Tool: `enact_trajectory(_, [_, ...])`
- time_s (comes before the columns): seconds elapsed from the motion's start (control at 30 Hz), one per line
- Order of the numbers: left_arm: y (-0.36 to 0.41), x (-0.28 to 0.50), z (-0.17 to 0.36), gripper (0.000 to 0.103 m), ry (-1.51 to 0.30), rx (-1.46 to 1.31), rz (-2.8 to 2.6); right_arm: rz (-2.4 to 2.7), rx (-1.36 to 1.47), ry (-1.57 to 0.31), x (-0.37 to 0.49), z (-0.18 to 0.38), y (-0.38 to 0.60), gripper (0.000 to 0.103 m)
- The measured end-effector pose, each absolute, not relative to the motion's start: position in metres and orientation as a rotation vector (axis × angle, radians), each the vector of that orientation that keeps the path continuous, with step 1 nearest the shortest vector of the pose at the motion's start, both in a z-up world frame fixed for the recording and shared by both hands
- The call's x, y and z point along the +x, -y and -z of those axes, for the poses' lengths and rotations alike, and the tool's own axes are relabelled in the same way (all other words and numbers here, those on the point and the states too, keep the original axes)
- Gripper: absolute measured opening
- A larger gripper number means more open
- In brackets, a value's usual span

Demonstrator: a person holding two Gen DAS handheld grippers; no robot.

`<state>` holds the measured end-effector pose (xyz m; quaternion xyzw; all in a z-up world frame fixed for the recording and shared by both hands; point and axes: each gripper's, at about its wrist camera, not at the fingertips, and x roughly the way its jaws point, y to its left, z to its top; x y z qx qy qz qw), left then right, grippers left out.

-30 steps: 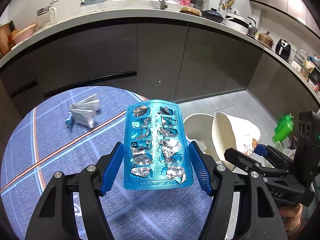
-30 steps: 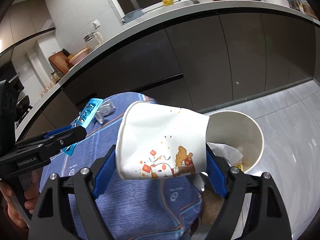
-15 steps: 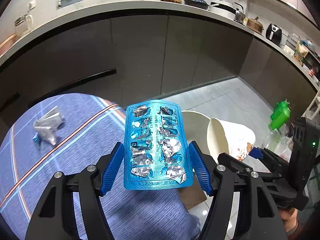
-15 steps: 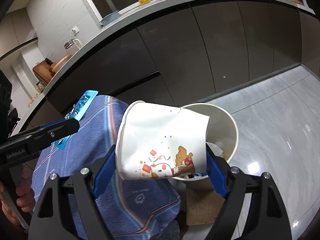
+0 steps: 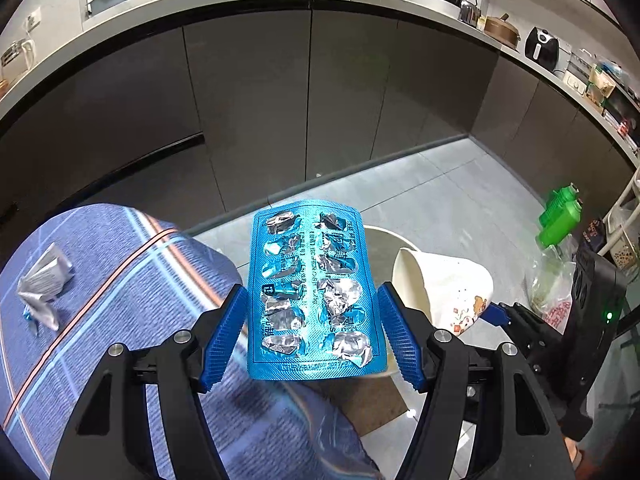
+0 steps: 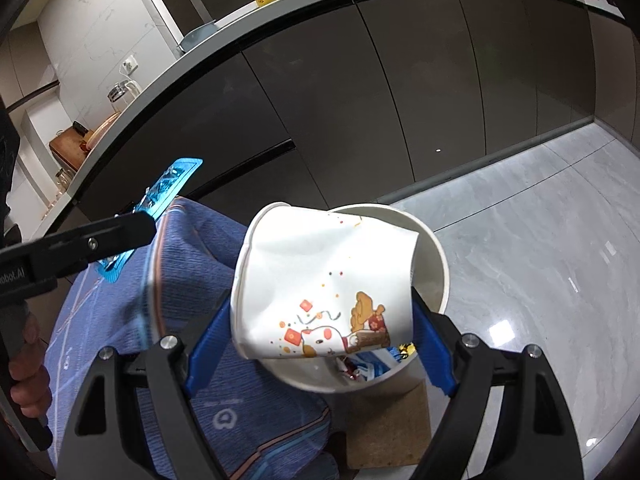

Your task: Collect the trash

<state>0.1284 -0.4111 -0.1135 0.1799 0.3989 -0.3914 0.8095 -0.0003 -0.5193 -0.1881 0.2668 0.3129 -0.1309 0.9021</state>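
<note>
Drop-off step: left gripper (image 5: pixel 312 334) pinching blue foil blister pack (image 5: pixel 310 292), right gripper (image 6: pixel 320 344) clamping crushed white paper cup (image 6: pixel 320 284), both above round white bin (image 6: pixel 432 256). Next: release over bin.

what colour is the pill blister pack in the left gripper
Bright blue with torn silver foil pockets; the blister pack shows best in the left wrist view.

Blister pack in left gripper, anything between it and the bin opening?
Partly. The crushed paper cup, held in the right gripper, lies across the white bin mouth, covering much of the near side. The blister pack in the left gripper is over the bin's table-side rim; nothing else intervenes.
</note>
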Motion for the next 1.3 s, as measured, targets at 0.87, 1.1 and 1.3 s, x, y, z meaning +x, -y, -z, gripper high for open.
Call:
enact_trajectory(0.87, [0.406, 0.139, 0.116, 0.094, -0.835, 0.348, 0.784, 0.287, 0.396, -0.69, 0.01, 0.196, 0.502, 0.1])
enact_trajectory(1.1, [0.395, 0.134, 0.101, 0.094, -0.82, 0.327, 0.777, 0.278, 0.375, -0.674, 0.007, 0.184, 0.496, 0.1])
enact_trajectory(1.3, [0.381, 0.134, 0.089, 0.094, -0.807, 0.306, 0.77, 0.268, 0.353, -0.657, 0.007, 0.17, 0.486, 0.1])
